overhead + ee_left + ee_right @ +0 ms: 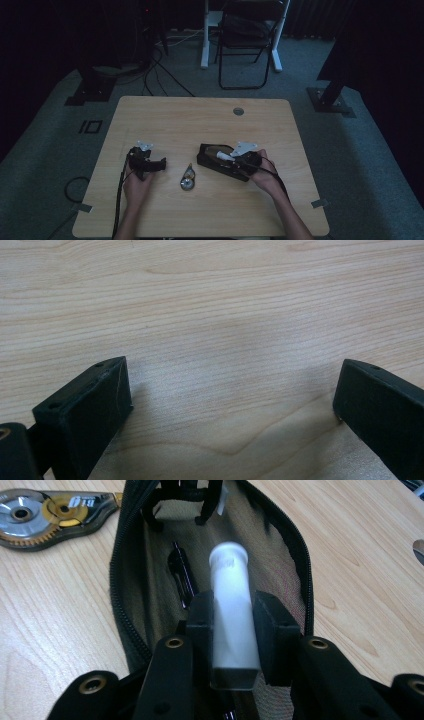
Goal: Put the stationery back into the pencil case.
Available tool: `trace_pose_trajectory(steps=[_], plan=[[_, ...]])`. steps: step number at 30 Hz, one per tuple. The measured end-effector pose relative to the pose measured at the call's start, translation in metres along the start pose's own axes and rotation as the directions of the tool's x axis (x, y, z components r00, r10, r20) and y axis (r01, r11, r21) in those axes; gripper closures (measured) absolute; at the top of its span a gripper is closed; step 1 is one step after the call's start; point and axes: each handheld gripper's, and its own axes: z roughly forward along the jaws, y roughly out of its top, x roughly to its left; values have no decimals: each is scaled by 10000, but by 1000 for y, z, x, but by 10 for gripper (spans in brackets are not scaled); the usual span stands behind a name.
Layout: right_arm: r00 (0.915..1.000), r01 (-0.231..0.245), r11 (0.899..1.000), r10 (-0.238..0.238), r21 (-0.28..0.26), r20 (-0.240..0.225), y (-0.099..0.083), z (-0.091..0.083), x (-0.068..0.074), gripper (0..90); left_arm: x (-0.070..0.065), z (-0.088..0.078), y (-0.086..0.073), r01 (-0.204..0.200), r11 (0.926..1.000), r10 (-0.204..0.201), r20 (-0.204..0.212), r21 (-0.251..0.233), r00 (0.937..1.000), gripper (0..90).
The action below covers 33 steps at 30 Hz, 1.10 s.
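A black zip pencil case (212, 161) lies open on the wooden table (165, 115), right of centre. My right gripper (231, 159) hovers over its opening, shut on a white tube (223, 155). In the right gripper view the white tube (231, 605) sticks out forward between the jaws of the right gripper (233, 611), above the pencil case (150, 580), which holds a black pen (181, 572). My left gripper (159, 165) rests on the table at the left. Its jaws stand wide apart in the left gripper view (230, 385), with bare wood between them.
A correction tape dispenser (188, 179) lies between the two grippers and appears as a correction tape dispenser (45, 511) left of the case. A cable grommet (238, 111) sits near the table's far edge. A folding chair (247, 40) stands beyond the table.
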Motion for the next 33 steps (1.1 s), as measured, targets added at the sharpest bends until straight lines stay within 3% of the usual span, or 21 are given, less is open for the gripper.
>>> trace_pose_trajectory(steps=[7, 13, 21, 33], plan=[[10000, 28, 10000, -28, 59, 40, 1, 2, 1, 699, 0, 0, 0, 0, 10000, 0, 1, -1, 10000, 23], [9995, 12, 10000, -12, 2, 301, 0, 1, -2, 627, 0, 0, 0, 2, 10000, -2, -2, -1, 10000, 23], [9983, 69, 9995, -50, -324, 587, -1, -9, -3, 633, 0, 0, 0, 1, 10000, -1, -4, 0, 10000, 23], [9964, -170, 9940, 258, -1077, 807, -6, -35, 1, 628, 0, 0, 0, -16, 10000, 16, 20, 5, 10000, 23]])
